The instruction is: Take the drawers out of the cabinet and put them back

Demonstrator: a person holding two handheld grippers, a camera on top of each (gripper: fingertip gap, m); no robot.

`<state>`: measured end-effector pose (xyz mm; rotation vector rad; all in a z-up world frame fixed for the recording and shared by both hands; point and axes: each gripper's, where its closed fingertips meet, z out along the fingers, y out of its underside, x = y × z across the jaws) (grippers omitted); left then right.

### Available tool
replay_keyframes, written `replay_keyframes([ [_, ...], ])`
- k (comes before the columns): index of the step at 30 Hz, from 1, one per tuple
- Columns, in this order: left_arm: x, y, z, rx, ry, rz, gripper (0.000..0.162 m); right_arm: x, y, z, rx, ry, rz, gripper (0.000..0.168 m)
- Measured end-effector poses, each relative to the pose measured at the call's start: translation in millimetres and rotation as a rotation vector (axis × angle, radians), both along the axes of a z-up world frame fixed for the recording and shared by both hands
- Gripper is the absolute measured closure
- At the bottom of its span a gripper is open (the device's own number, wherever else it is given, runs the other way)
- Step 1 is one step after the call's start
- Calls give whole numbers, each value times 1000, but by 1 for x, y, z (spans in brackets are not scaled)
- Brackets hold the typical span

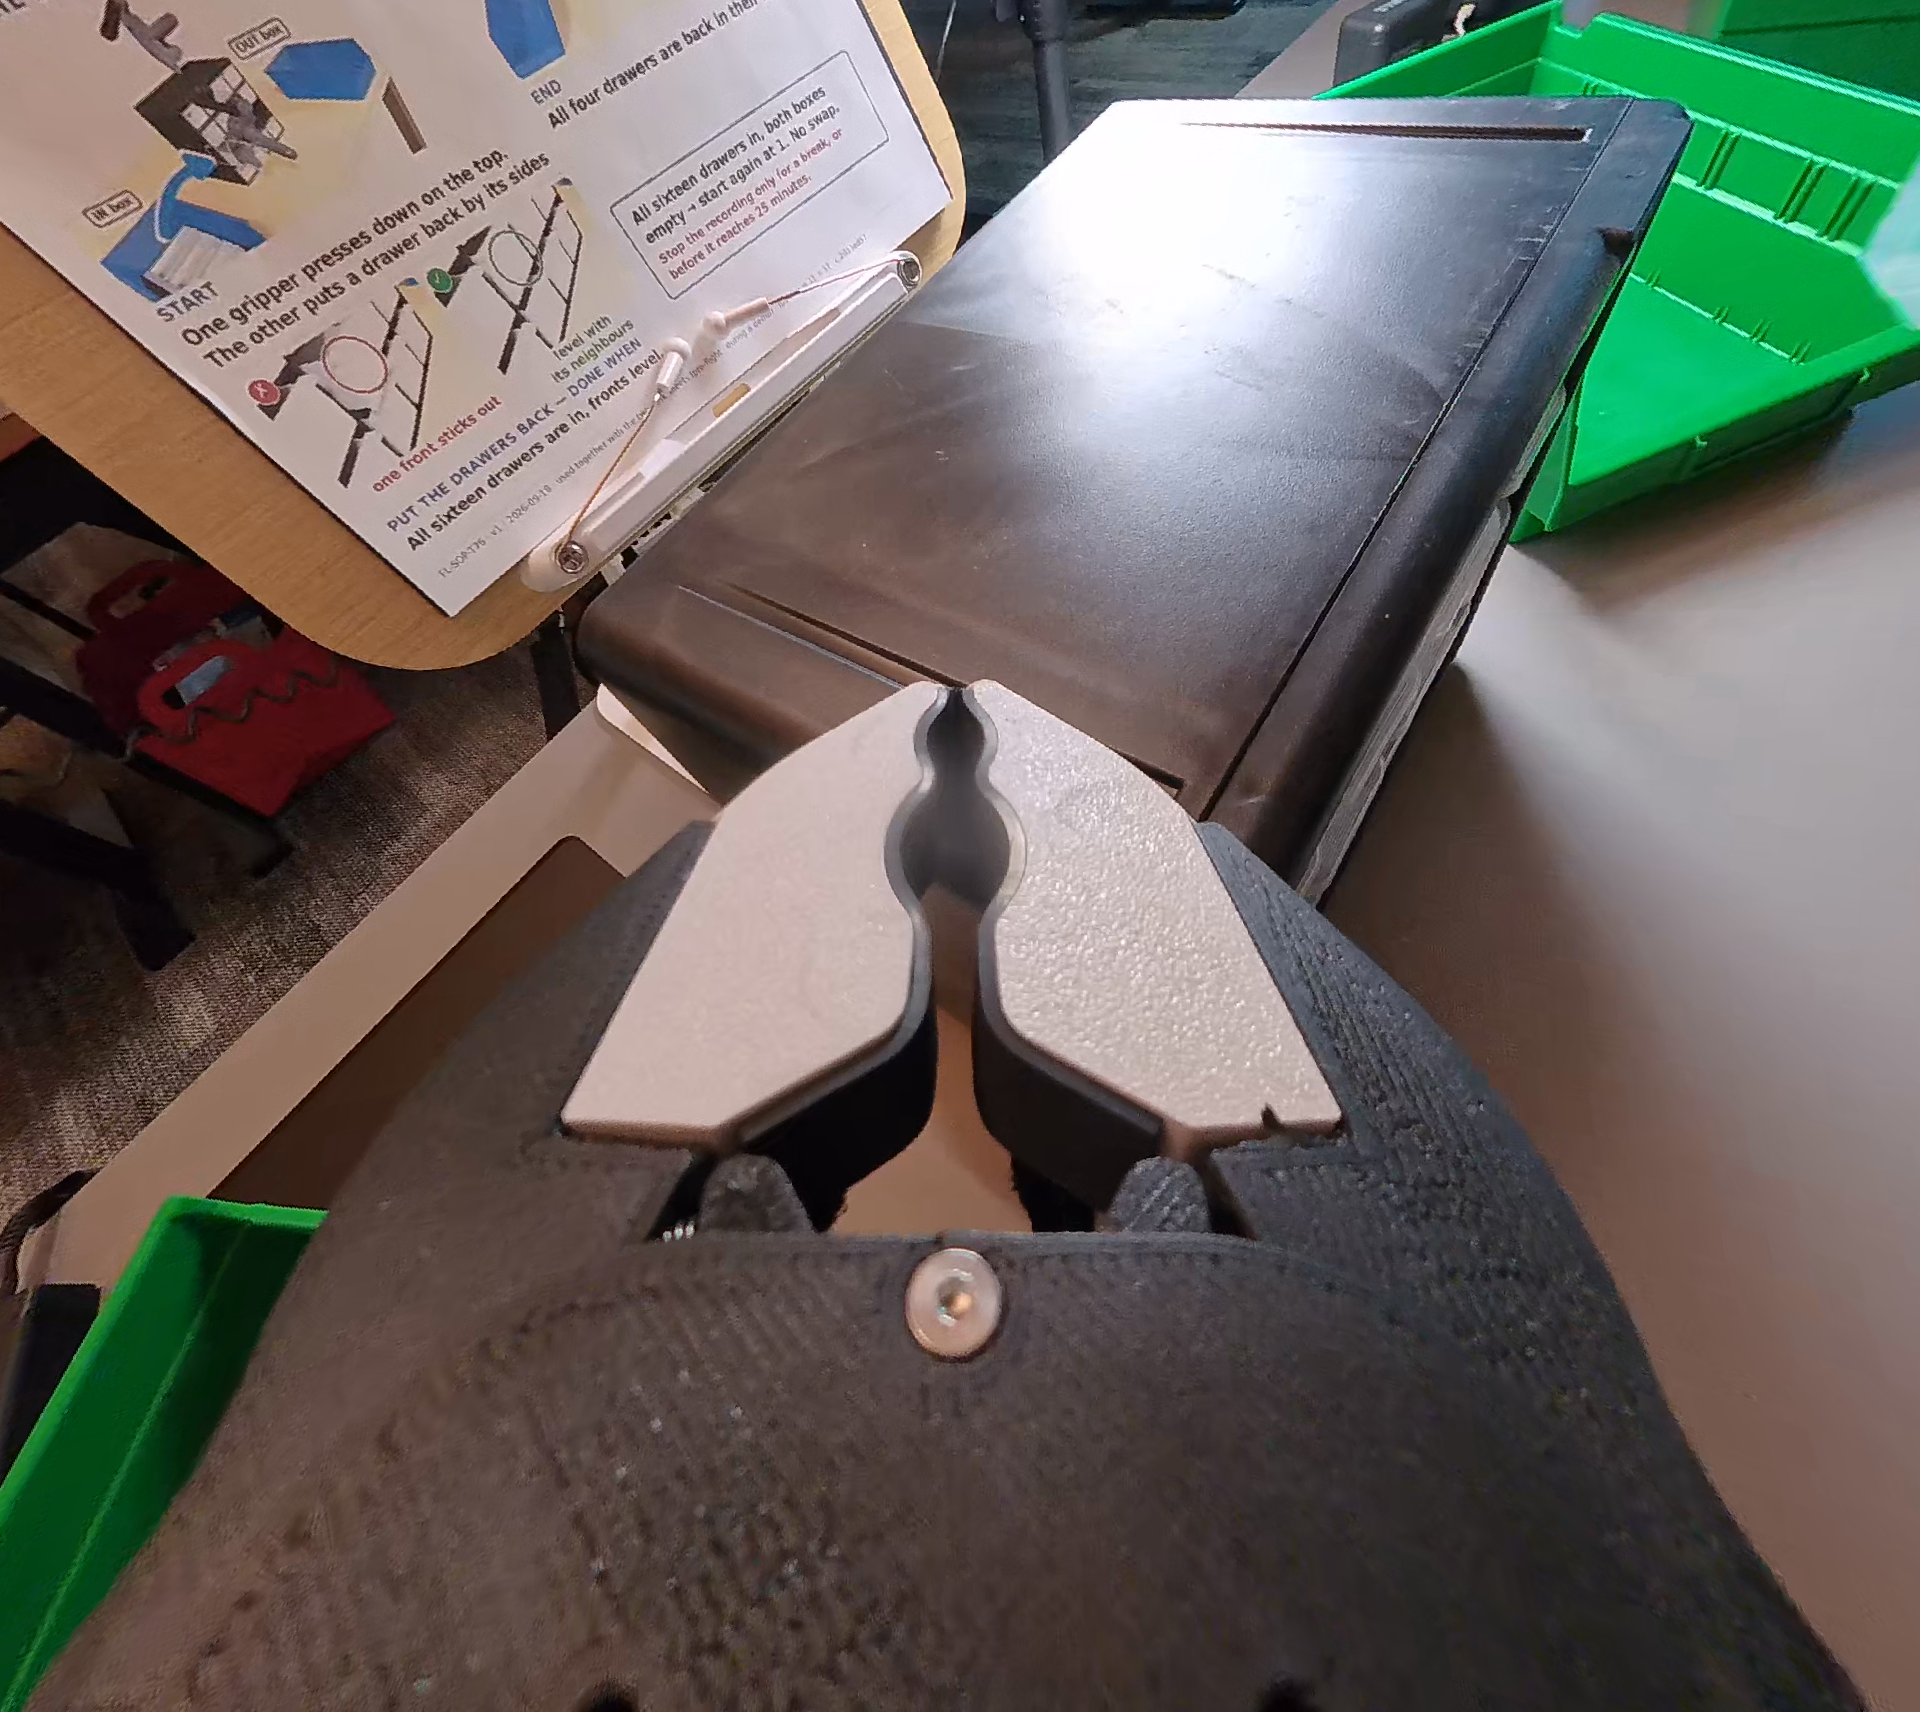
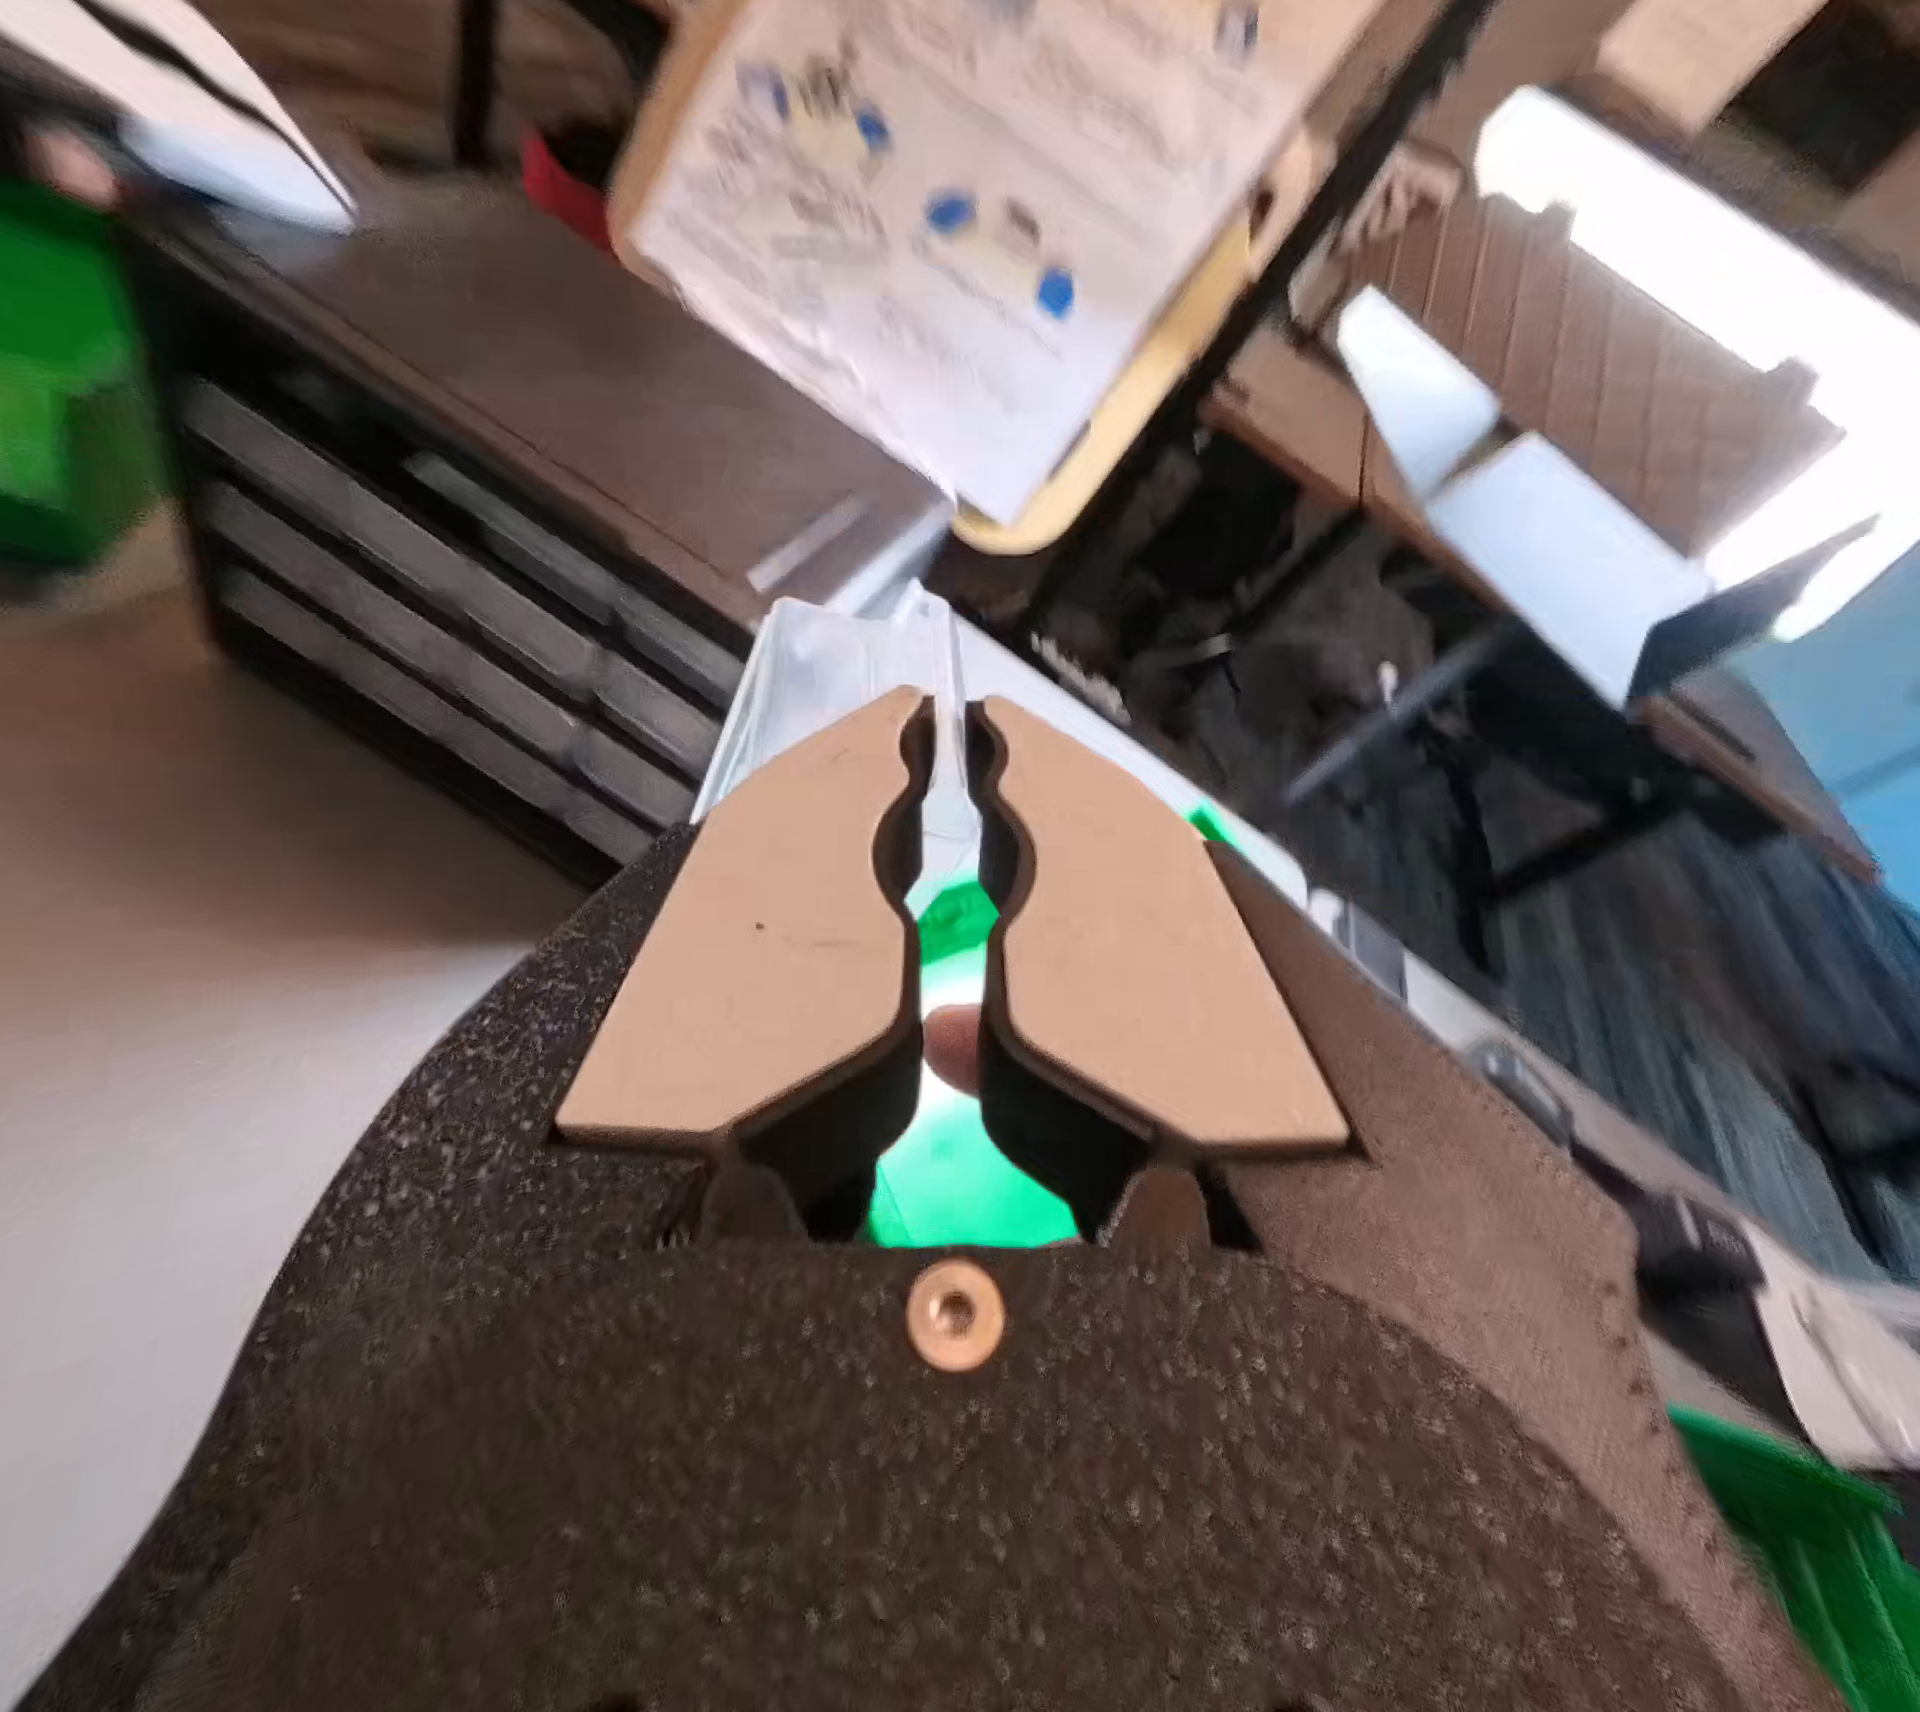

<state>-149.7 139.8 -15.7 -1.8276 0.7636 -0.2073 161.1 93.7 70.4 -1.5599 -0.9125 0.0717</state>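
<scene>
The black drawer cabinet [image 1: 1195, 457] lies ahead in the left wrist view, its flat top facing me. My left gripper [image 1: 954, 706] is shut and empty, with its tips at the near edge of the cabinet top. In the right wrist view my right gripper [image 2: 948, 712] is shut on the wall of a clear plastic drawer [image 2: 821, 696] and holds it in the air to the right of the cabinet [image 2: 499, 457]. The cabinet's front shows rows of grey drawers [image 2: 416, 561]. This view is blurred by motion.
A wooden board with an instruction sheet [image 1: 416, 187] stands behind the cabinet's left end; it also shows in the right wrist view [image 2: 935, 187]. Green bins sit right of the cabinet [image 1: 1714, 291] and at the near left [image 1: 125, 1413]. The grey tabletop [image 1: 1662, 831] stretches to the right.
</scene>
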Motion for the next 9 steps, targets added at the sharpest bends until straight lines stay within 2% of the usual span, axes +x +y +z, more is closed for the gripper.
replay_keyframes([
  [4,0,0,0,2,2,3,161,38,64,-53,-16,-155,-216,163],
  [9,0,0,0,-3,-4,-3,161,78,137,-104,73,-519,-431,164],
])
